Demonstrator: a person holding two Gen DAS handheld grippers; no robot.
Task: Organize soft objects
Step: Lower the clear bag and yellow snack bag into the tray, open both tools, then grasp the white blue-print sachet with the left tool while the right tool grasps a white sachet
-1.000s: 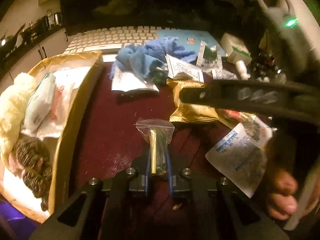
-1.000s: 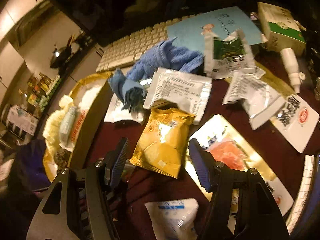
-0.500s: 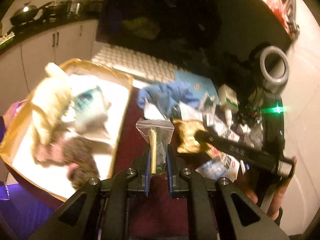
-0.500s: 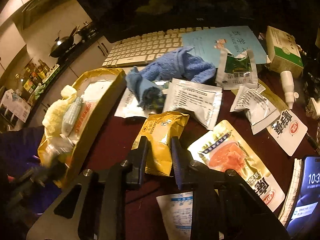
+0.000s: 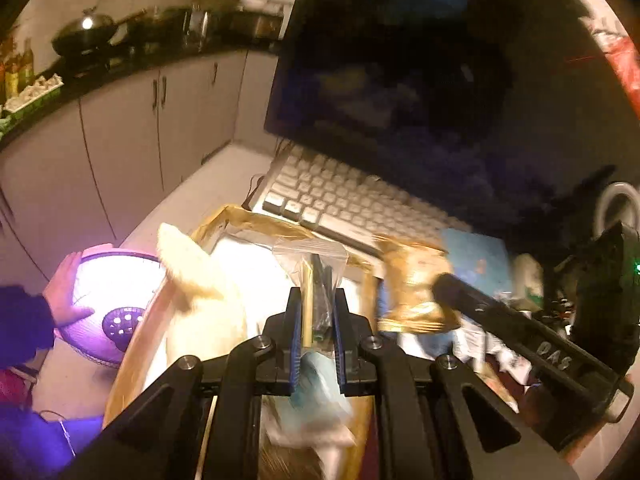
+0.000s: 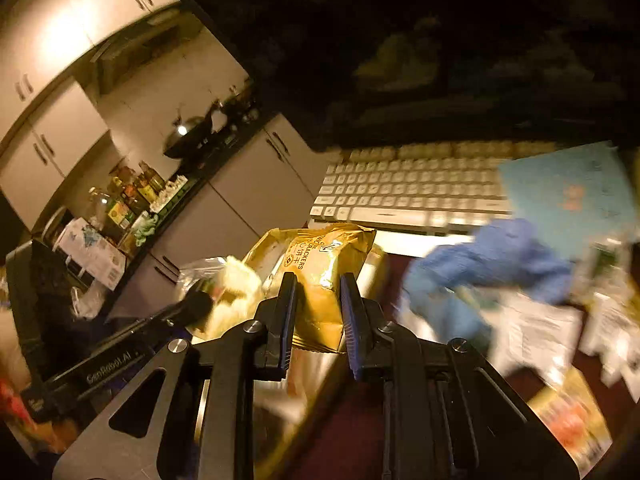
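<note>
Gripping a clear plastic bag (image 5: 311, 264), the left gripper (image 5: 316, 326) has its jaws clamped on the lower end, and the bag stands upright between the blue pads, long axis running straight away along the fingers, crumpled top edge pointing up and forward. Inside it a gold stick and a darker piece lie along that same axis. It hangs over the gold-rimmed tray (image 5: 248, 220), where a pale fluffy cloth (image 5: 200, 280) and a light blue packet (image 5: 320, 384) already lie. Over on the other side, the right gripper (image 6: 318, 314) is closed on a yellow cracker packet (image 6: 320, 276), held lengthwise along the fingers, its printed top end pointing away toward the white keyboard (image 6: 408, 184); the packet too sits above the tray's near corner, in the air. From the left camera that packet shows as a gold blur (image 5: 412, 280) at the tip of the right tool.

What's changed? A second ago the little bag was low over the dark red tabletop and the right jaws stood wide open around the packet lying flat. Half a second back those jaws had closed on it. Now both are lifted and swung left, tray filling the foreground. The blue towel (image 6: 492, 264) stays on the table beside scattered sachets (image 6: 536, 332). At far left a hand (image 5: 66, 292) rests on a purple-lit round basket (image 5: 116, 292).
</note>
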